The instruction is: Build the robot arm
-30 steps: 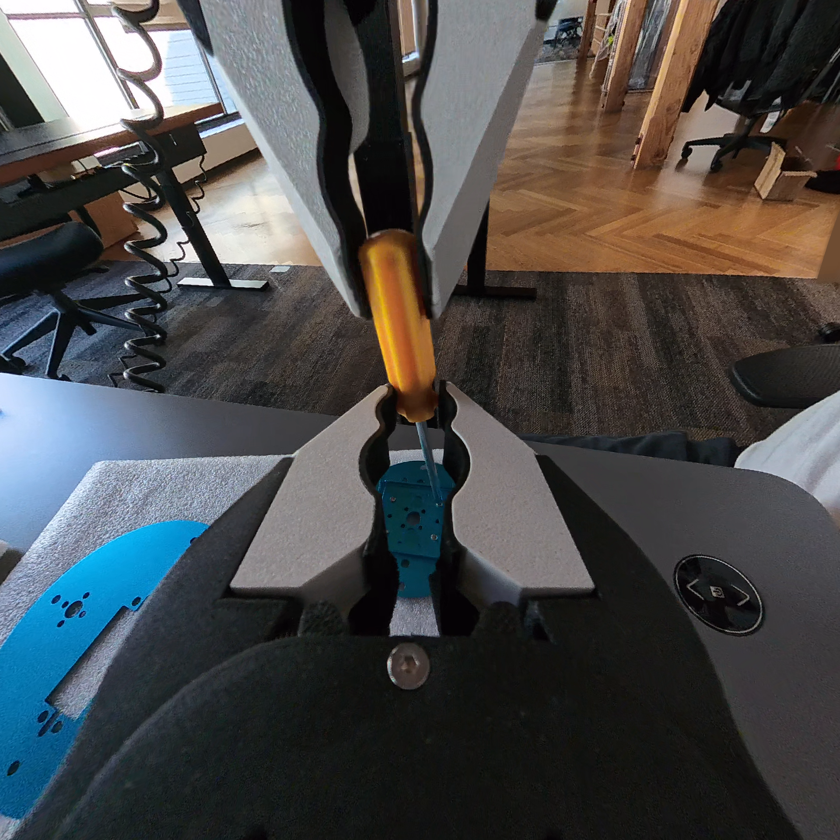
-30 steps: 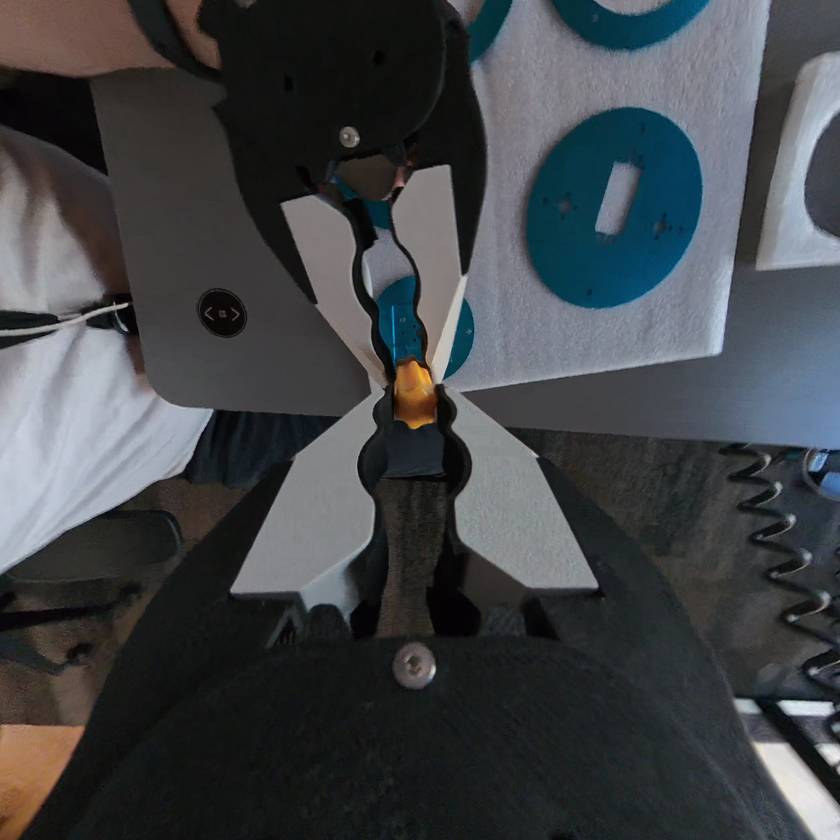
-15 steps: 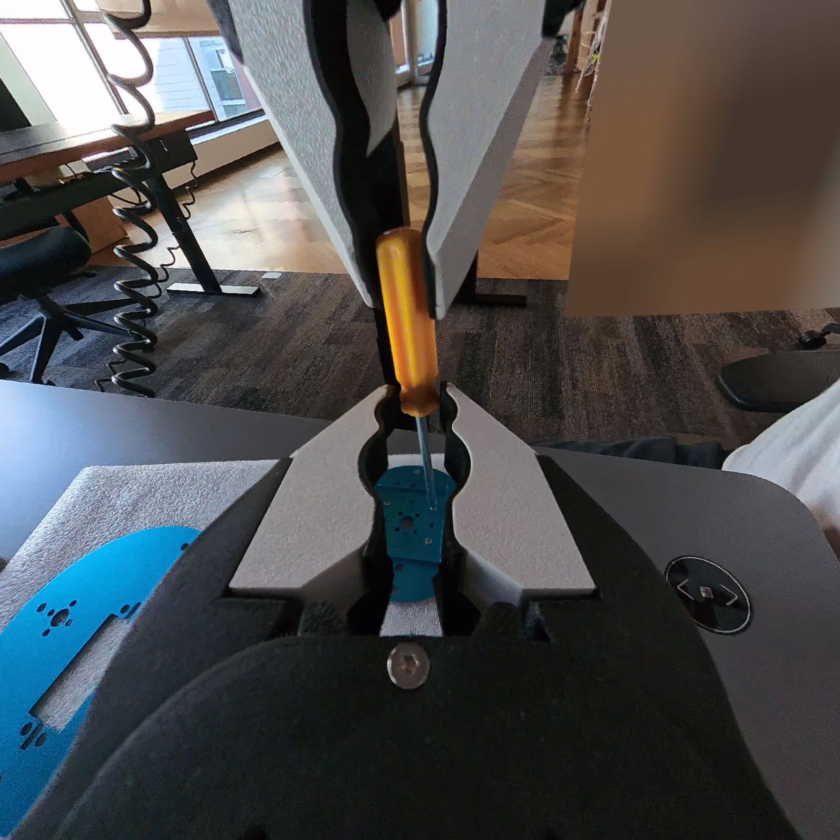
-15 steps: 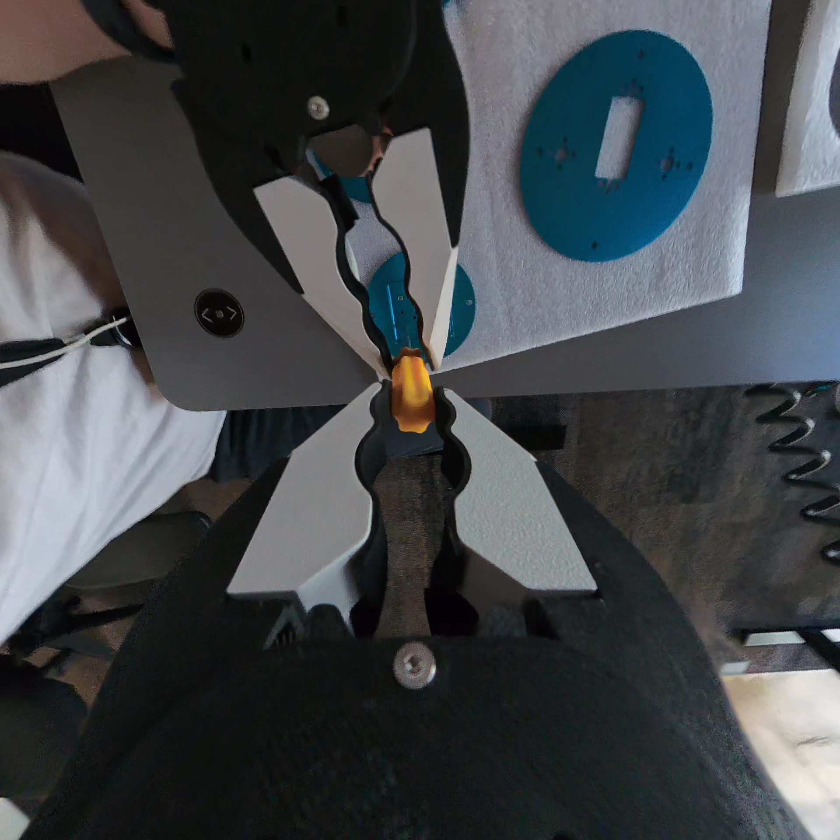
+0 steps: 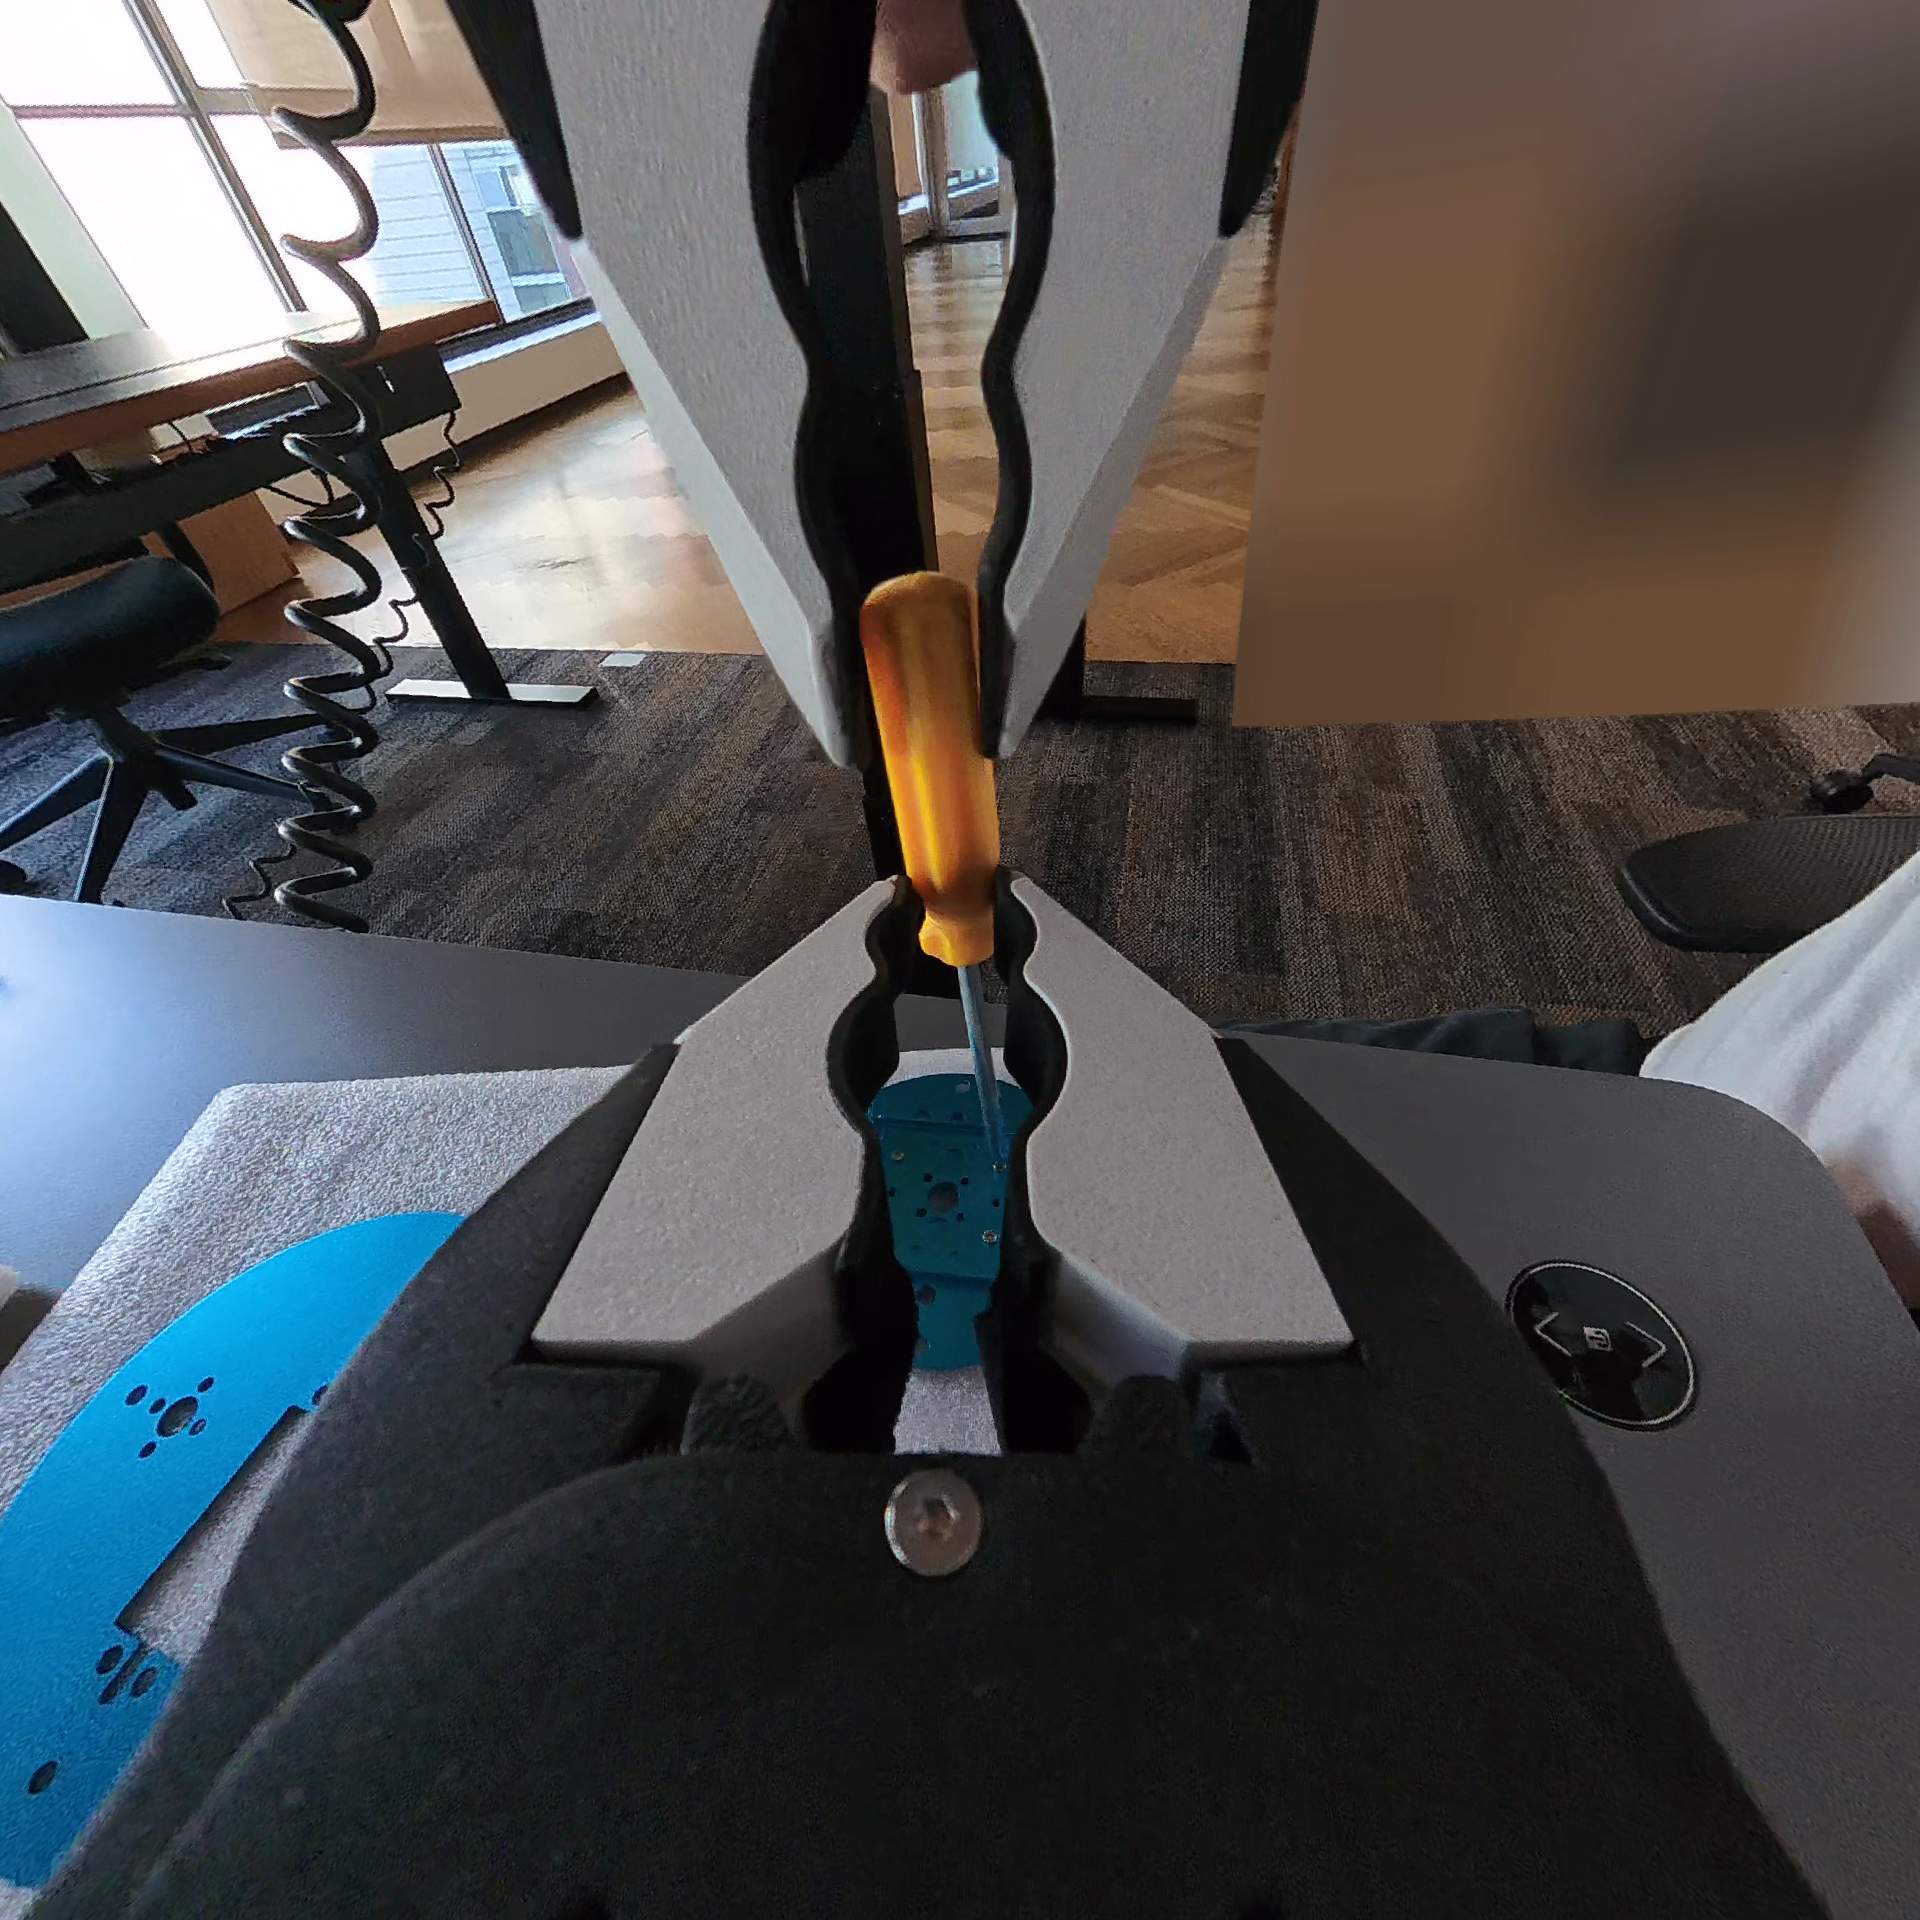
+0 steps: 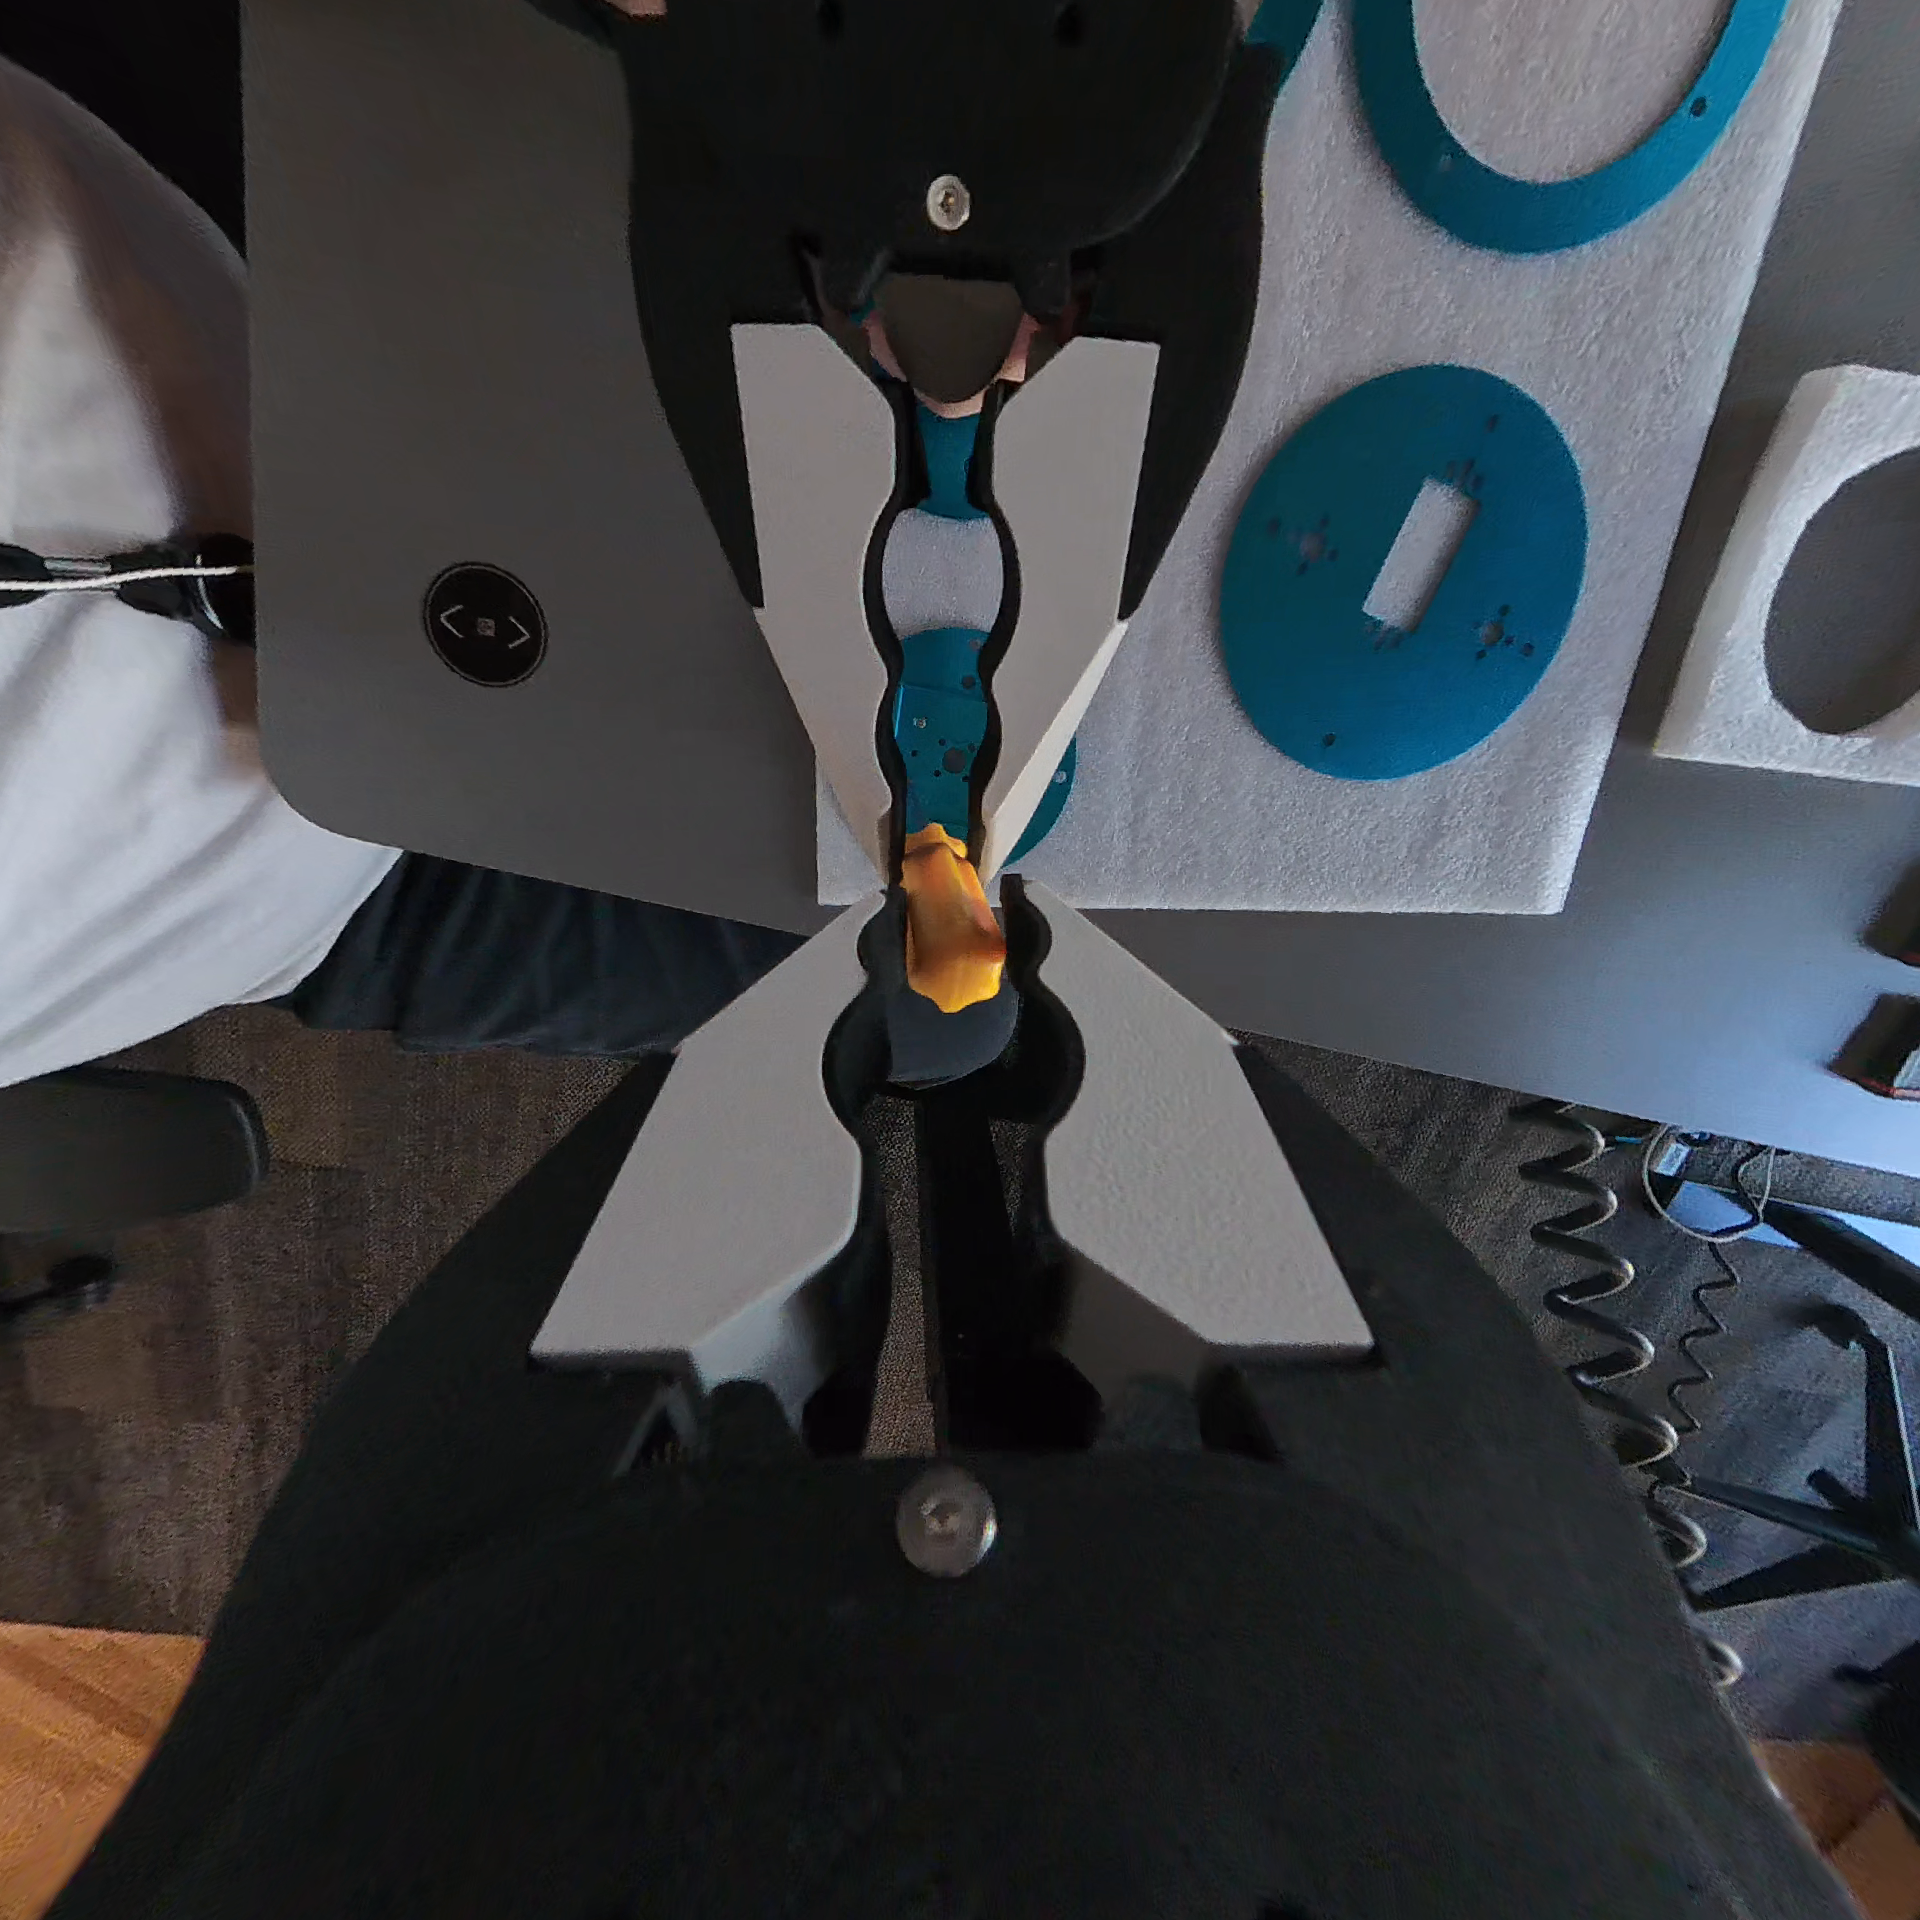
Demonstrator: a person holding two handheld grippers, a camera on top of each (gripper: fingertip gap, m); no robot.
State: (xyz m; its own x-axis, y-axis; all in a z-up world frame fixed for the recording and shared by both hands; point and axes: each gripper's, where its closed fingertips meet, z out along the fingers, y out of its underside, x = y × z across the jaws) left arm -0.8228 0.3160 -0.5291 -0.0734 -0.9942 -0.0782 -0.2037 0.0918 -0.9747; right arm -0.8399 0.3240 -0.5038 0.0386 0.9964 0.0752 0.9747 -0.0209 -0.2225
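An orange-handled screwdriver (image 5: 925,748) stands nearly upright, its thin shaft tip on a small blue bracket (image 5: 940,1195). The bracket stands on a small blue disc (image 5: 951,1340) on a white foam pad (image 5: 343,1132). My right gripper (image 5: 920,743) comes down from above and is shut on the handle; in its own view (image 6: 951,904) the handle's top (image 6: 951,935) sits between the tips. My left gripper (image 5: 954,904) lies low over the pad, shut on the bracket. In the right wrist view it (image 6: 935,842) flanks the bracket (image 6: 935,727).
A large blue disc with a rectangular slot (image 6: 1309,644), a blue ring (image 6: 1558,208) and a foam block with a hole (image 6: 1766,623) lie on the grey desk (image 6: 520,416). A round control button (image 6: 484,623) is near a person in white (image 6: 104,623). A coiled cable (image 6: 1600,1351) hangs off the desk. The tips of both grippers are at nearly the same place. It is some 10 cm from my left tips to the small blue disc (image 5: 951,1340). It turns up in the right wrist view (image 6: 942,646) as well.
My right gripper has twisted about the screwdriver's axis with the handle in it, so its view has turned. The screwdriver has tilted slightly. The left gripper stays on the bracket.
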